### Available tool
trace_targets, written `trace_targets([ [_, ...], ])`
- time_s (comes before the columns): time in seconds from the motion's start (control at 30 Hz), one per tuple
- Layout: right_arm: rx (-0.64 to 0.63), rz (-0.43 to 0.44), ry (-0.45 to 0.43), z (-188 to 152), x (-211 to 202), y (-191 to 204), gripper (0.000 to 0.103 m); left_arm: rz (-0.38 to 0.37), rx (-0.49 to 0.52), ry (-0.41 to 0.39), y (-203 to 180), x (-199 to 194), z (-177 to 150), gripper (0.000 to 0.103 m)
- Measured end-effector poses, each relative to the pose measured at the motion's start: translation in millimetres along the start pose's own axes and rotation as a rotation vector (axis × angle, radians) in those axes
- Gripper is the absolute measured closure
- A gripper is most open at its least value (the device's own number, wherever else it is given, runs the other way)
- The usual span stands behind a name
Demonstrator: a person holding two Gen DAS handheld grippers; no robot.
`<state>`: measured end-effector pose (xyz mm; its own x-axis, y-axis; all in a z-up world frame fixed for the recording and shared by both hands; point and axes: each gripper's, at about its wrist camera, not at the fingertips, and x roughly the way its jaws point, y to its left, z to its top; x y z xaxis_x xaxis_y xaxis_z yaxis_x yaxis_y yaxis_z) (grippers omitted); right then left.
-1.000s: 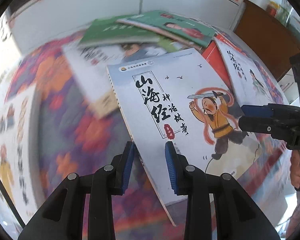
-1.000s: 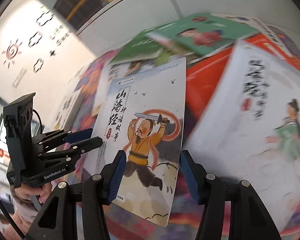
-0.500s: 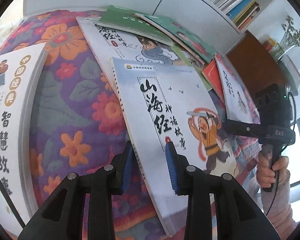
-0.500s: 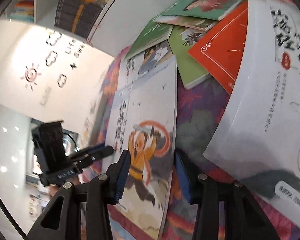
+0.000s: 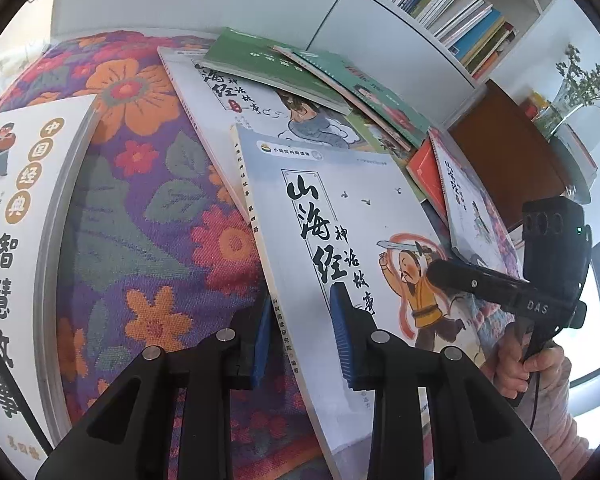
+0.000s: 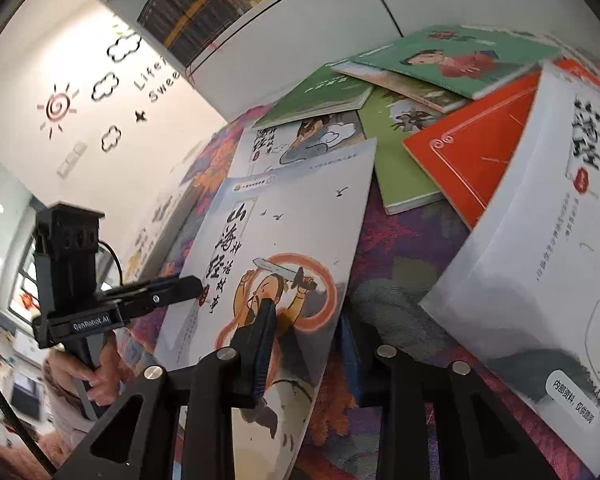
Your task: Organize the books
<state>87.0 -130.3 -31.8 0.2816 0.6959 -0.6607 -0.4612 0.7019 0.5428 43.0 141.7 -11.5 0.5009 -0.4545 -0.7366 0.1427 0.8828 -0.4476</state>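
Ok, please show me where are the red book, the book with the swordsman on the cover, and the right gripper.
red book (image 6: 476,160), right wrist view, on its bare cover.
swordsman book (image 5: 340,216), left wrist view, on the cover by the title.
right gripper (image 6: 308,340), right wrist view, midway between its fingertips.

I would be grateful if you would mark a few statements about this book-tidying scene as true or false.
1. The left tongs clamp the swordsman book at its spine edge. True.
2. The cloth under the books is plain white. False: the floral cloth is purple with orange flowers.
3. The orange-red book lies partly under the white book. True.
4. The shelf behind the books stands bare. False: the shelf holds rows of books.
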Motion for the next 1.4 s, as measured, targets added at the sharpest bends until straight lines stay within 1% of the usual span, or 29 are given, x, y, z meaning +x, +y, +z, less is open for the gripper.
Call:
trace_targets([
  [0.03,0.017,0.010,-0.007,-1,-1,-3,0.078,-0.002,0.000,-0.001,1,-1,0,0.075],
  [0.2,-0.003,-0.004,-0.011,0,2,1,0.078,0.000,0.005,-0.014,2,-2,-1,0.074],
  [0.4,0.003,0.002,-0.011,1,2,0,0.078,0.003,0.009,-0.021,0,-3,-3,0.074],
  [0.7,-0.024,-0.026,-0.022,0,2,5,0.078,0.005,0.019,-0.035,-1,-3,-5,0.074],
  [0.83,-0.012,-0.013,-0.020,0,2,3,0.078,0.005,0.019,-0.037,-1,-4,-5,0.074],
  [1.1,-0.013,-0.015,-0.020,0,2,4,0.078,0.004,0.017,-0.046,-1,-4,-7,0.075],
  [1.17,-0.015,-0.016,-0.023,-1,1,5,0.078,0.016,0.018,-0.058,-3,-4,-8,0.075],
  [1.3,-0.034,-0.031,-0.045,-2,-2,11,0.078,0.051,0.067,-0.058,-11,-5,-8,0.076],
  [1.4,-0.008,-0.015,-0.046,-3,-3,8,0.079,0.011,0.045,-0.048,-5,-5,-6,0.077],
])
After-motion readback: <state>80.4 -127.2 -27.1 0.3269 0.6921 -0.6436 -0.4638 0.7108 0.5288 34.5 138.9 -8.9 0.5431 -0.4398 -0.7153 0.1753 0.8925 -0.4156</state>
